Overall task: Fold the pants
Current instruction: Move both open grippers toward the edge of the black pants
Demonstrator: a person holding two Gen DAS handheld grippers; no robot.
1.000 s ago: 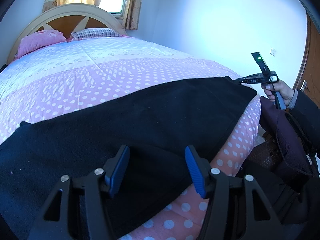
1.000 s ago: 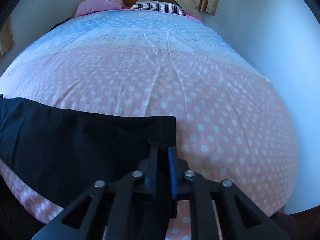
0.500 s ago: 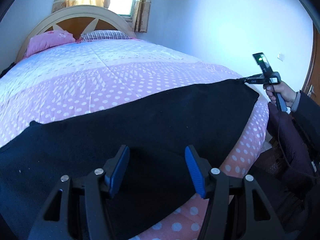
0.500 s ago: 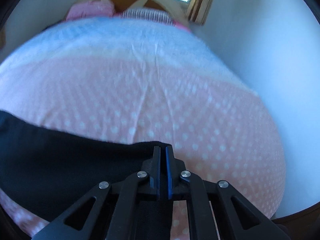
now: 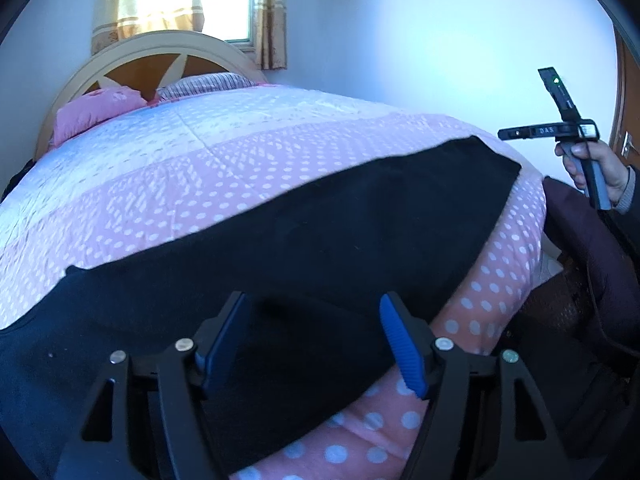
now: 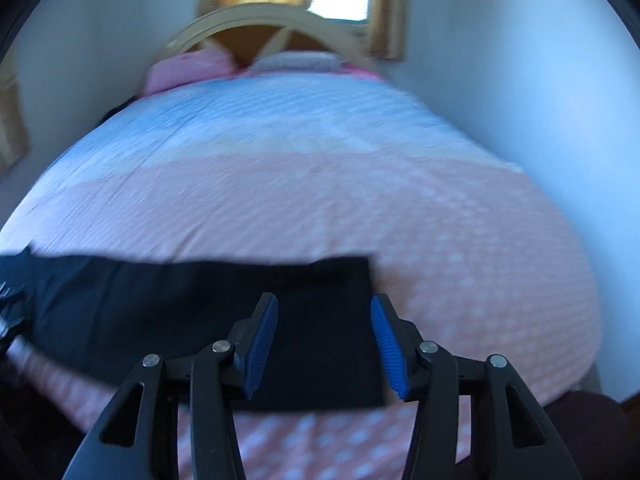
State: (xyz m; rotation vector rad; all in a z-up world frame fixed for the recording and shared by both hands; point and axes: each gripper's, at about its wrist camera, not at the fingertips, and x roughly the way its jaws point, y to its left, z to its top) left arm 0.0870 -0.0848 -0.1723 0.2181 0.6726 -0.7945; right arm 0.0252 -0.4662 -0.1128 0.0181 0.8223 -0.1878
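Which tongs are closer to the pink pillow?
Hard to call. Both the left tongs and right tongs hover over the black pants, far from the pink pillow.

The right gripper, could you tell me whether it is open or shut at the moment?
Open: the right gripper has its blue fingers spread apart above the black pants, gripping nothing.

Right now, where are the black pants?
The black pants lie flat across the near end of the pink polka-dot bed cover, far from the pillows, under both open grippers in both wrist views.

"DAS" printed on right claw (image 5: 505, 133) body
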